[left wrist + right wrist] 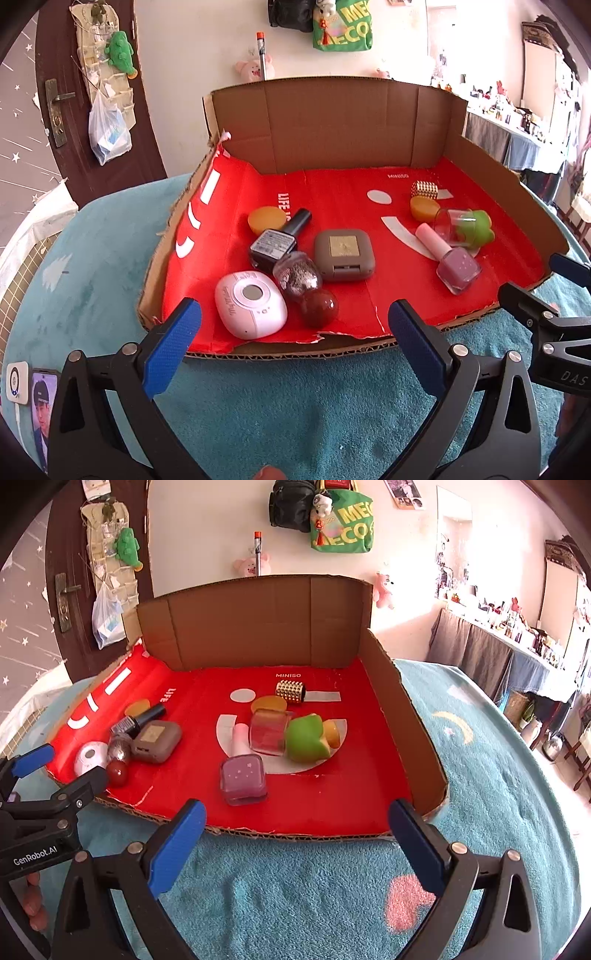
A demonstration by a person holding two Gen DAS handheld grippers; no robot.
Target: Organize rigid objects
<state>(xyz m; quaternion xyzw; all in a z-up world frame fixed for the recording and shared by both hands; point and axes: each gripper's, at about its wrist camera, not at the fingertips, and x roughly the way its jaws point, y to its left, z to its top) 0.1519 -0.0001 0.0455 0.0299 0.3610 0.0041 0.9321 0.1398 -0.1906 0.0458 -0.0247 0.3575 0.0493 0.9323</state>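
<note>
A cardboard tray with a red floor (332,192) (332,794) holds two clusters of small objects. On the left lie a white oval case (251,304), a dark nail polish bottle (277,240), a grey square case (344,253), a glittery bottle with a red ball cap (299,277) and an orange disc (266,218). On the right lie a pink nail polish bottle (242,775), a clear bottle with a green cap (284,734), an orange disc (269,703) and a gold studded cylinder (290,691). My left gripper (293,319) is open before the left cluster. My right gripper (295,819) is open before the pink bottle.
The tray rests on a teal fluffy blanket (480,757). Its brown cardboard walls (340,122) rise at the back and right side. A dark door (74,110) stands behind at left. A cluttered shelf (517,627) is at right.
</note>
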